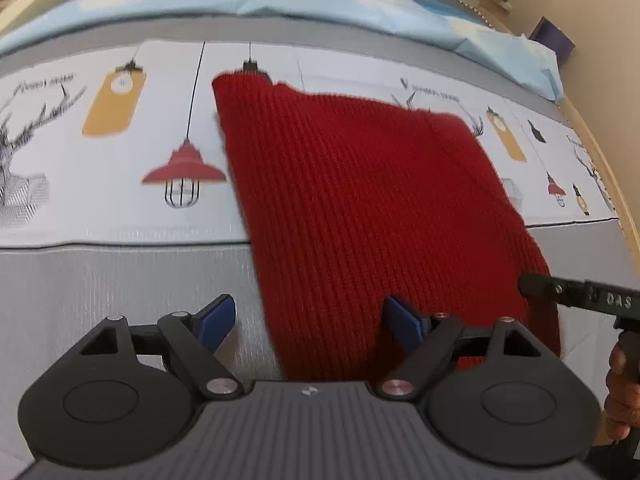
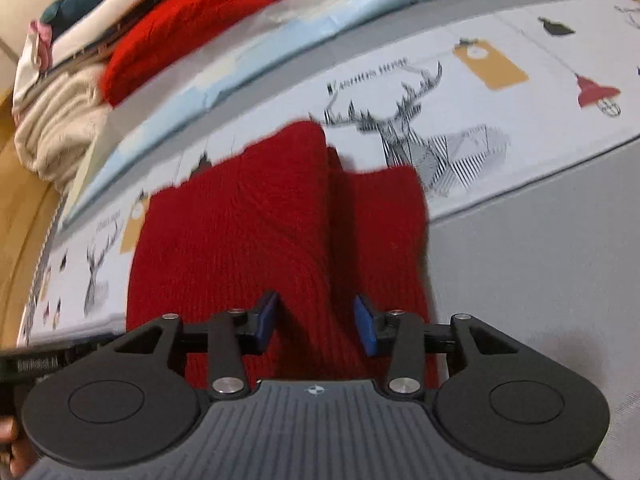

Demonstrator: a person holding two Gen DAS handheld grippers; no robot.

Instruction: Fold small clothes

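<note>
Left gripper (image 1: 310, 322) is spread wide, holding nothing, low over the knit's (image 1: 360, 192) near-left edge, likely lining up on that edge for a fold. The red knit lies flat on the printed mat (image 1: 120, 208), already doubled with a lengthwise ridge. Right gripper (image 2: 316, 326) is also spread, its pads either side of that ridge near the hem, not pinching. Both views are blurred. The hem is hidden under the gripper bodies. The pile (image 2: 120, 40) far left is cut off.
</note>
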